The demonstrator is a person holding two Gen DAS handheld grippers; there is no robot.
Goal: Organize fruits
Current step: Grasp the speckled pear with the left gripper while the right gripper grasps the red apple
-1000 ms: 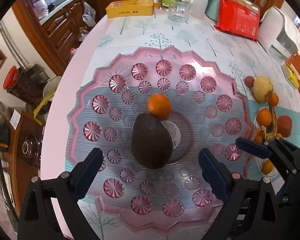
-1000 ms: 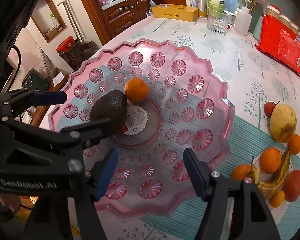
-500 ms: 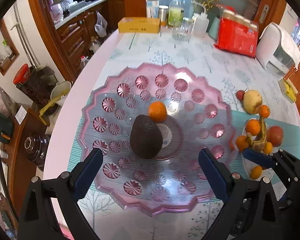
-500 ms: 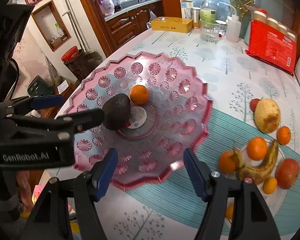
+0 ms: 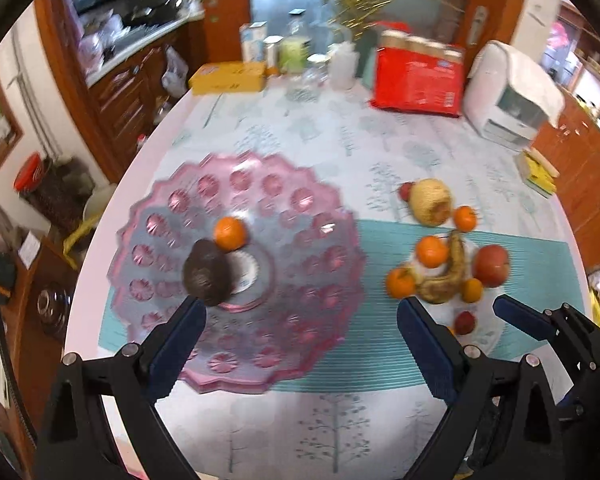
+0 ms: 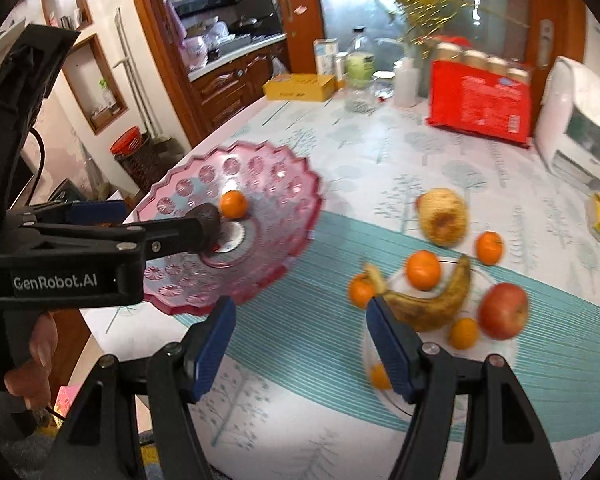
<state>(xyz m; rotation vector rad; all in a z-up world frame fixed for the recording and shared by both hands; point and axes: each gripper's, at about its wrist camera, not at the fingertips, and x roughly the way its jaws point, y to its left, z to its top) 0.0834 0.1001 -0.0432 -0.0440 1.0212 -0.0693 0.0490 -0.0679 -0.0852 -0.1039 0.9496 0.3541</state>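
Observation:
A pink scalloped plate (image 5: 308, 280) holds a dark avocado (image 5: 206, 278) and a small orange (image 5: 230, 233) near its middle. To its right lies a fruit pile: a brown-spotted banana (image 5: 444, 276), a red apple (image 5: 491, 266), several small oranges and a yellowish round fruit (image 5: 430, 202). My left gripper (image 5: 300, 340) is open and empty, held back above the plate's near rim. My right gripper (image 6: 304, 346) is open and empty too, above the teal mat between the plate (image 6: 276, 200) and the banana (image 6: 432, 304). The left gripper (image 6: 164, 219) partly hides the avocado (image 6: 210, 222).
A clear small dish (image 6: 492, 356) lies under part of the fruit pile. At the table's far side stand a red package (image 5: 416, 80), a yellow box (image 5: 228, 77), bottles and a white appliance (image 5: 512, 100). The table's left edge (image 5: 112, 216) drops to cabinets and floor.
Both grippers have pulled back and risen from the plate, which now looks smaller. The views have swung right, bringing the fruit pile into fuller view. Avocado and orange stay on the plate.

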